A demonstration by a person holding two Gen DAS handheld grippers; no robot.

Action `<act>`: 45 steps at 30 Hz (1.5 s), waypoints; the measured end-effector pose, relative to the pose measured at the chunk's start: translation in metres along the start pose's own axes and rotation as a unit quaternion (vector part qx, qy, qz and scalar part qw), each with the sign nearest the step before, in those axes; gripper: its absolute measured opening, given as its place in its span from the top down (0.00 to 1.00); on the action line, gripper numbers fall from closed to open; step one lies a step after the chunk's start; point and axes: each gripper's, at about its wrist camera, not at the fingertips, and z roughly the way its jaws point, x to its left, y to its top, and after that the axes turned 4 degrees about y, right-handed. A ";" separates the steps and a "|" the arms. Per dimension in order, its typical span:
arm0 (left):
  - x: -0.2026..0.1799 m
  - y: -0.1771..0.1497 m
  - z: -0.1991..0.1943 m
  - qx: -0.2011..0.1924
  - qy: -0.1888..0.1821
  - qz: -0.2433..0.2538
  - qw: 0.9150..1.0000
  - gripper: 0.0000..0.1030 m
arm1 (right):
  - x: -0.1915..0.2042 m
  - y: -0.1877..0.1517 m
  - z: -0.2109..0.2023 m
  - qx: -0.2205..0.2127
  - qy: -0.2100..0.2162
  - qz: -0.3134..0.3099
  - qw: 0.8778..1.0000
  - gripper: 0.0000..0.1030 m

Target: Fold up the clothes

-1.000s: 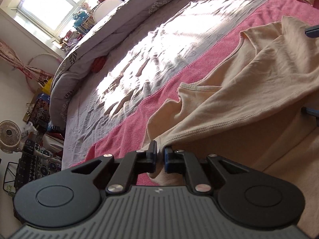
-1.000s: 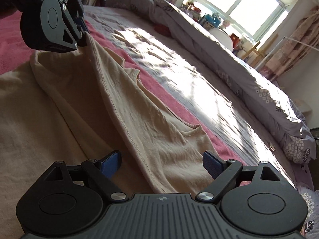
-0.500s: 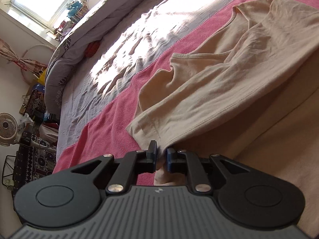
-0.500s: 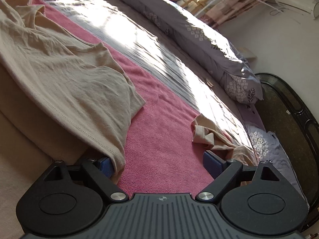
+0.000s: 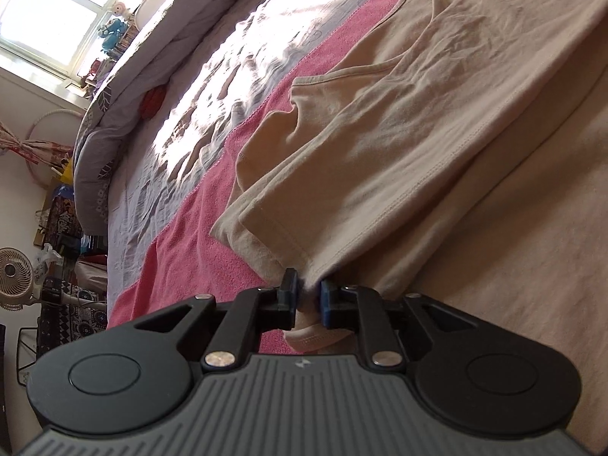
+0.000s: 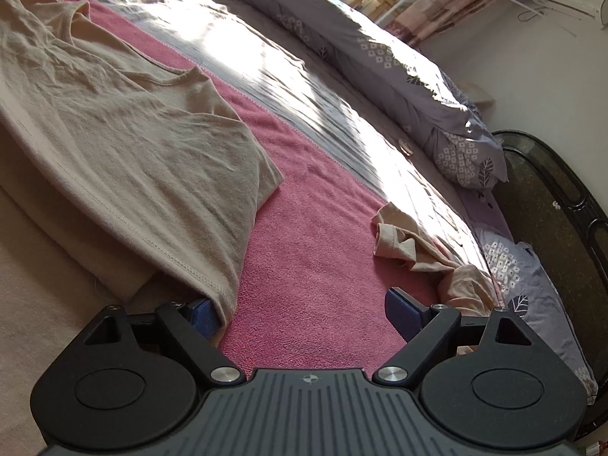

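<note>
Pink towel [image 6: 304,250] on bed (sunlit bdrm).

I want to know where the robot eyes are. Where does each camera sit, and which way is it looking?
Left wrist: on the left gripper, low over the bed, looking along its fingers at the beige shirt it pinches, with the window beyond.
Right wrist: on the right gripper, jaws apart, looking across the pink blanket towards a crumpled beige cloth and the headboard.
Both views show the beige shirt, pink blanket and grey quilt. No hand shows.
</note>
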 end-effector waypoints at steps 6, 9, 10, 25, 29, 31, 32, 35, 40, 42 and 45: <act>0.010 -0.006 -0.005 0.001 -0.005 0.008 1.000 0.68 | -0.008 -0.003 -0.002 -0.014 0.029 -0.002 0.999 0.13; 0.017 -0.014 -0.008 0.009 -0.004 0.008 1.000 0.63 | -0.013 -0.003 -0.005 -0.021 0.050 -0.016 0.998 0.13; 0.019 -0.017 -0.008 0.016 -0.001 0.010 1.000 0.63 | -0.013 -0.003 -0.006 -0.022 0.057 -0.025 0.998 0.13; 0.108 0.018 -0.015 -0.022 -0.118 -0.284 0.951 0.55 | -0.024 0.052 -0.064 -0.072 0.208 0.038 0.975 0.14; 0.096 0.046 0.010 -0.033 -0.150 -0.309 0.939 0.52 | -0.020 0.098 -0.017 -0.040 0.278 0.140 0.949 0.71; 0.080 0.052 0.031 -0.004 -0.157 -0.299 0.941 0.51 | -0.020 0.111 0.012 -0.015 0.305 0.185 0.934 0.74; 0.071 0.050 0.040 0.011 -0.154 -0.289 0.945 0.51 | -0.021 0.113 0.028 -0.002 0.314 0.202 0.928 0.74; 0.061 0.032 0.050 0.010 -0.139 -0.266 0.954 0.47 | -0.028 0.102 0.053 0.025 0.290 0.203 0.935 0.75; 0.075 0.010 0.045 0.027 -0.037 -0.219 0.975 0.32 | -0.063 0.068 0.067 0.059 0.178 0.193 0.963 0.74; 0.092 0.002 0.051 0.042 -0.028 -0.238 0.970 0.30 | -0.088 0.057 0.072 0.067 0.175 0.230 0.955 0.70; 0.122 0.002 0.061 0.048 -0.040 -0.274 0.960 0.34 | -0.113 0.047 0.088 0.075 0.200 0.293 0.932 0.56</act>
